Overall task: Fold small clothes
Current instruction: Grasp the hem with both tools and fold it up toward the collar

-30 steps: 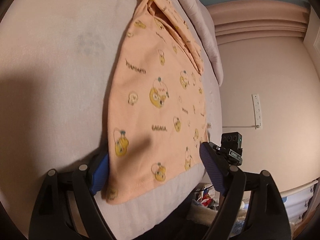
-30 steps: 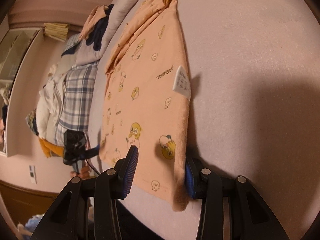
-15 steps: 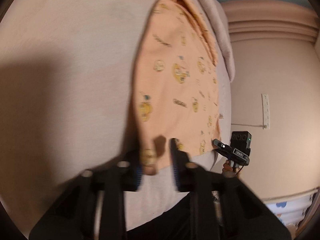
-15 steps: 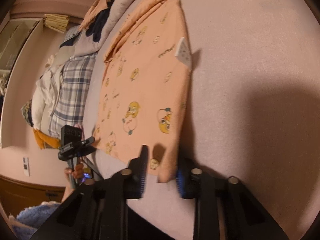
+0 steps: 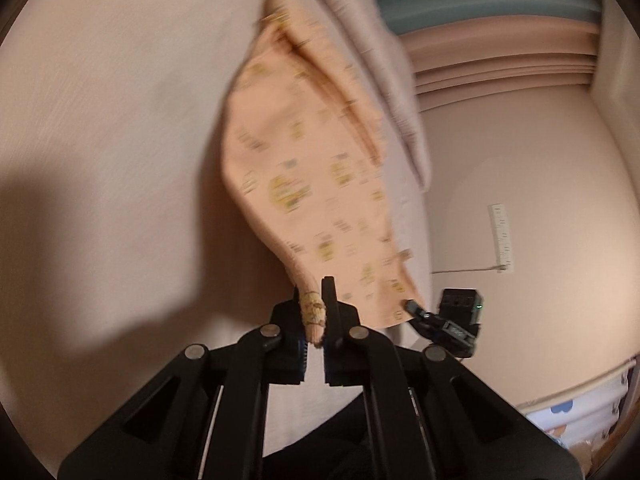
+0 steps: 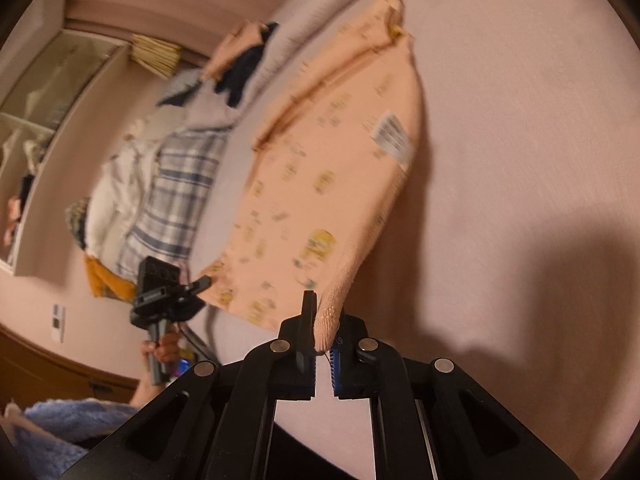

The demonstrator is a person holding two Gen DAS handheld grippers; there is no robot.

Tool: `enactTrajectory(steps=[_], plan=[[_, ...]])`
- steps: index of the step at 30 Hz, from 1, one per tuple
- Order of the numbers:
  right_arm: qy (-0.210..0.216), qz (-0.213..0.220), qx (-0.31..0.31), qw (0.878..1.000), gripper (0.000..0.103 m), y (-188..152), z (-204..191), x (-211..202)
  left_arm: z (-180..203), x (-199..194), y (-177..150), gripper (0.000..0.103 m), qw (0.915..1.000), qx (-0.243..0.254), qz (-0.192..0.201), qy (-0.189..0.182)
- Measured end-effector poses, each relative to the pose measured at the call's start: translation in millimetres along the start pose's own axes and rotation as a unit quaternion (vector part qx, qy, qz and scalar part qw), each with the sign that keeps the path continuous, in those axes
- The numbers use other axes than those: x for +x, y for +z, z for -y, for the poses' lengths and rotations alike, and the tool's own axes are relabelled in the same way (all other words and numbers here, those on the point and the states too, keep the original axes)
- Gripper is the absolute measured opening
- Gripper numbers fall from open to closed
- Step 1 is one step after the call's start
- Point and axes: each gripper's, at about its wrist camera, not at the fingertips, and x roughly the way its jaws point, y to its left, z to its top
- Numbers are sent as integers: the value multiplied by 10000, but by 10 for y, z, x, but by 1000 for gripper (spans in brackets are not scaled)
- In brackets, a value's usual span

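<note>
A small peach garment (image 5: 304, 184) printed with yellow cartoon figures lies on the pale pink bed (image 5: 120, 120), its near hem lifted. My left gripper (image 5: 314, 320) is shut on one bottom corner of the hem. In the right wrist view the same peach garment (image 6: 328, 184), with a white care label (image 6: 394, 140) showing, is pinched at its other bottom corner by my right gripper (image 6: 324, 328). Each gripper appears in the other's view: the right one (image 5: 416, 308) at the hem's far corner, the left one (image 6: 200, 282) held by a hand (image 6: 164, 350).
A folded pink blanket (image 5: 372, 60) runs along the bed's far side. A pile of other clothes, one of them plaid (image 6: 176, 196), lies left of the garment. Shelving (image 6: 36, 132) lines the left wall; a wall outlet strip (image 5: 502, 236) is at right.
Both grippers went from open astride the hem corners to shut on them. The hem has risen off the bed and the cloth now hangs drawn toward each gripper.
</note>
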Motion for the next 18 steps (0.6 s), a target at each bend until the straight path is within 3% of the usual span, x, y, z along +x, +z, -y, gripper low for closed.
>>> enactTrajectory(steps=[7,18], plan=[[529,406,-112,9977,8,132,-135,36,143,15,138,2,9985,182,219,-463],[767,691,-476,9935,8,492,-307,56,380,35,490,2,9953,452,449,-724]])
